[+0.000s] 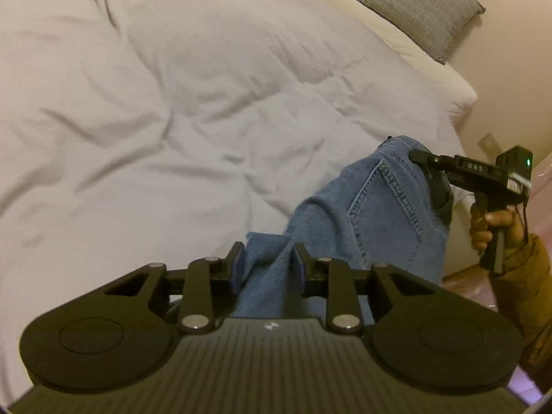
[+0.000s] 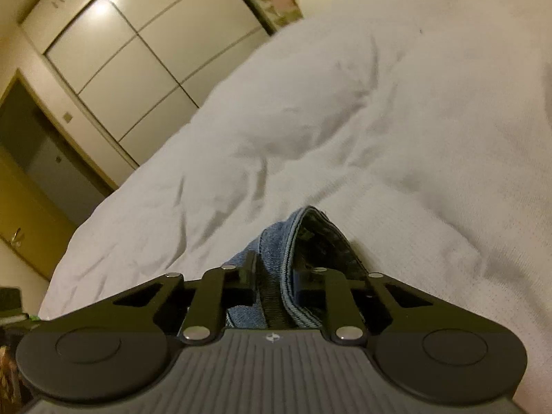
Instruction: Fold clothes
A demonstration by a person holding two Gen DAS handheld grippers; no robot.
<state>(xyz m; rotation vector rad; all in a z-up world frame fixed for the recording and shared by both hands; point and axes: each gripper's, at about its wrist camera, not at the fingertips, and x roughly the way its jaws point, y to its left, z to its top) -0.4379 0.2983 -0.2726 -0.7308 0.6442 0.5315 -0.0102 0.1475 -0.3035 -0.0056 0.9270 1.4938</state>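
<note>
**Jeans held up between two grippers over the bed**

At lower centre of the left wrist view, the left gripper [image 1: 268, 262] has its jaws clamped on a fuzzy, frayed edge of the blue jeans [image 1: 372, 207]. The denim stretches rightward, stitched back pocket showing, to the right gripper [image 1: 419, 158], whose jaws pinch the thick waistband at right of frame. Held by two points, the cloth likely hangs taut for laying flat. Behind lies a soft, rumpled white duvet [image 1: 172, 86]; a grey woven pillow [image 1: 424, 7] sits upper right.

bedroom | bed with white duvet [image 1: 207, 86] | pillow [image 1: 422, 8] | wardrobe doors [image 2: 131, 69]
</note>
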